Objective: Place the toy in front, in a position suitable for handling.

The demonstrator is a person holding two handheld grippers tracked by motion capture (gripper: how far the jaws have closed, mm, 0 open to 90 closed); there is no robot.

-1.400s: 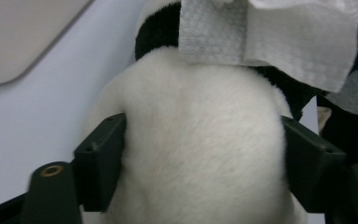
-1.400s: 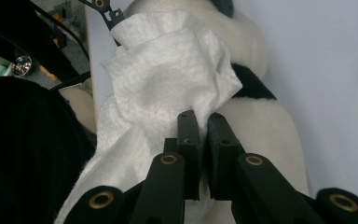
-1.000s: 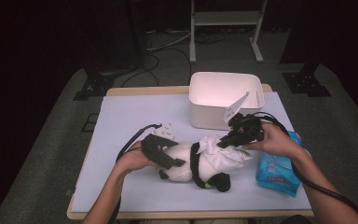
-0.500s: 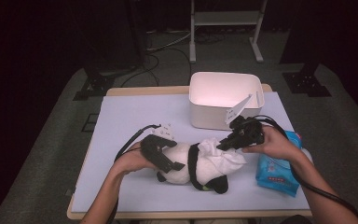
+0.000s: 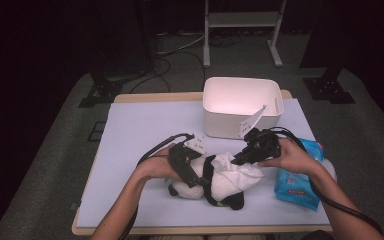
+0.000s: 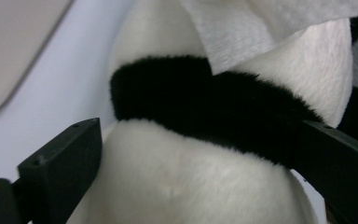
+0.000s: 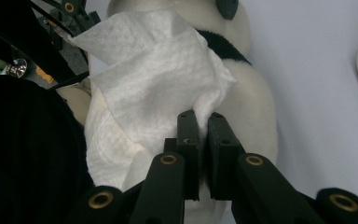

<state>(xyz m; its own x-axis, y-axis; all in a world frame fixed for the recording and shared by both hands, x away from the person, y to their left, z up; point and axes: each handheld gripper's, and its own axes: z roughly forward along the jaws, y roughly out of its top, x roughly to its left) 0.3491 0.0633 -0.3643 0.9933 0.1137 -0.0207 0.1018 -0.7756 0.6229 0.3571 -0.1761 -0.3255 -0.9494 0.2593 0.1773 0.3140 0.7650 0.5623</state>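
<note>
A black-and-white panda plush (image 5: 222, 187) lies on its side near the table's front edge. My left gripper (image 5: 190, 175) clasps it, one black jaw on each side of its white body (image 6: 205, 186). A white wipe (image 5: 235, 167) is draped over the panda's upper side. My right gripper (image 5: 240, 159) comes in from the right, shut on a fold of that wipe (image 7: 154, 70). In the right gripper view its jaws (image 7: 203, 119) press together over the panda's fur (image 7: 256, 112). The wipe's edge (image 6: 261, 28) also shows in the left gripper view.
A white open bin (image 5: 207, 107) stands behind the panda at the centre right. A blue pack of wipes (image 5: 297, 182) lies at the right under the person's right forearm. A pale lavender mat (image 5: 140, 130) covers the table, bare on its left half.
The right gripper has dragged the wipe a little across the panda's body. The left hand and the panda have shifted slightly towards the front edge.
</note>
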